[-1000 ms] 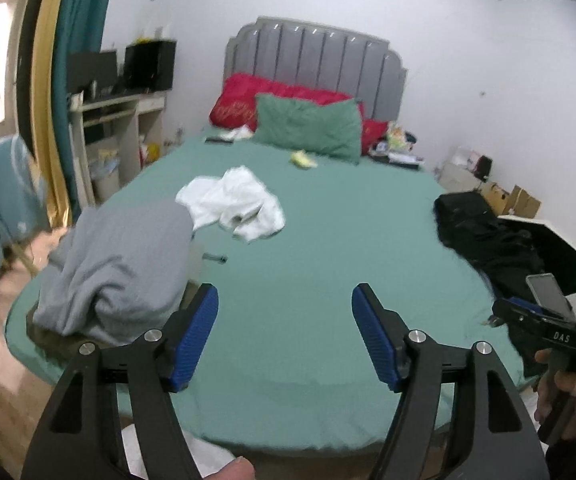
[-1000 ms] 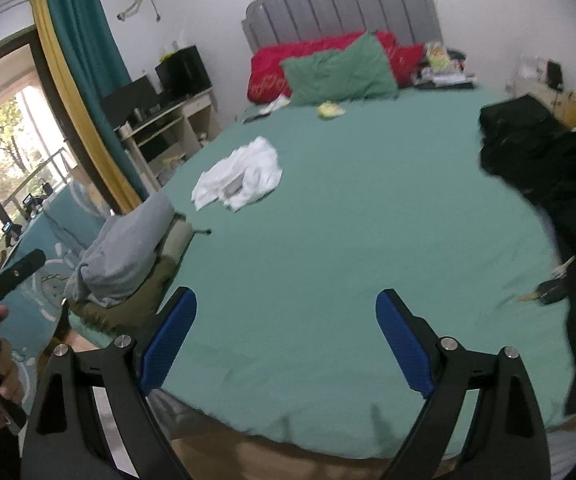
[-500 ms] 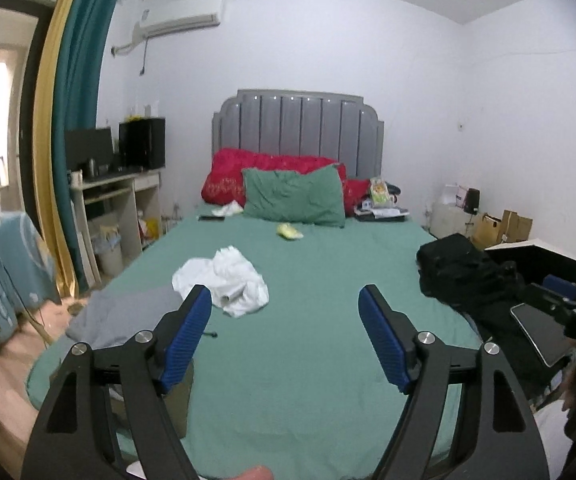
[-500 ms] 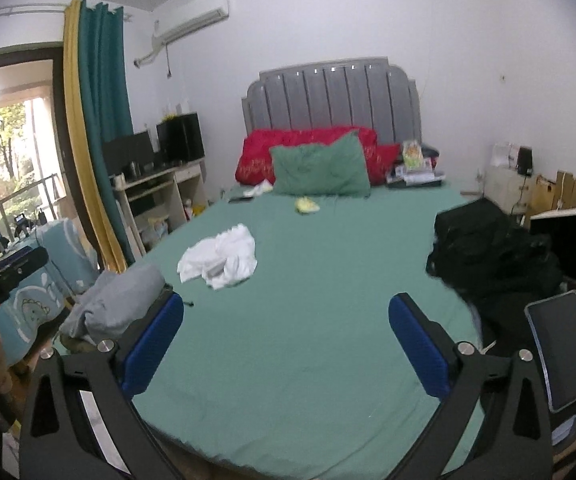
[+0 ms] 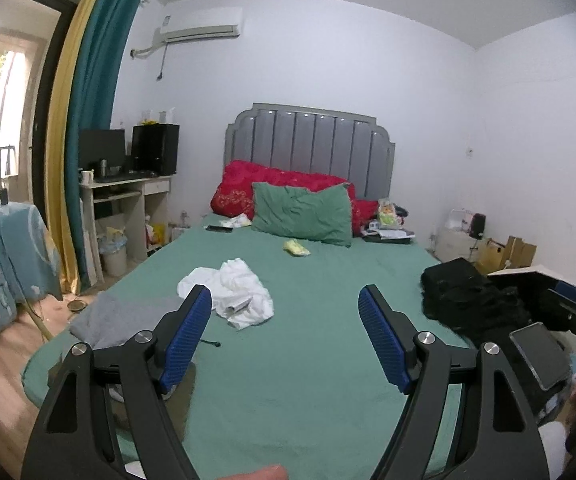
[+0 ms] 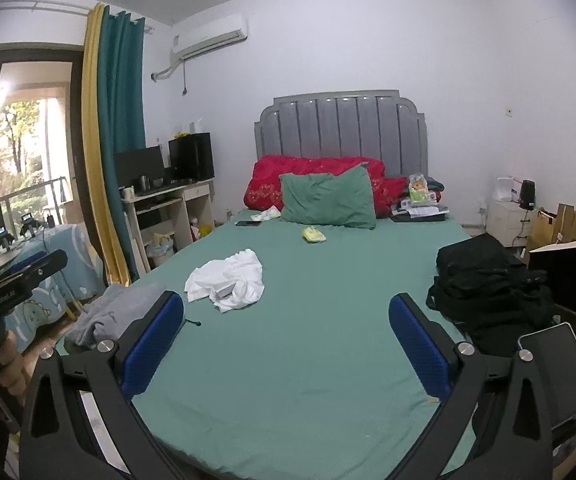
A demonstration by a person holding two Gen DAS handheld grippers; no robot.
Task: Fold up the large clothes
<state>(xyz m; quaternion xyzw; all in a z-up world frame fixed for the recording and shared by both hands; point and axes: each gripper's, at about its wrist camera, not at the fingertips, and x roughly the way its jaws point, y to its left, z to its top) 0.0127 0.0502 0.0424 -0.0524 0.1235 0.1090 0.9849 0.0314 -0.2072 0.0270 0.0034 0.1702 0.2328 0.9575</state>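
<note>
Currently both tools, left tool [image 5: 284,338] and right tool [image 6: 286,344], are hanging wide open, gripping nothing; risk: snagging bed [image 5: 328,360] sheet instead of white garment [image 5: 234,294].

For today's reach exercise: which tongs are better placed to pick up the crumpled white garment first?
Probably the left tongs: open and empty, with the white garment close ahead between their tips. The right tongs, also open, see it further off to their left.
</note>
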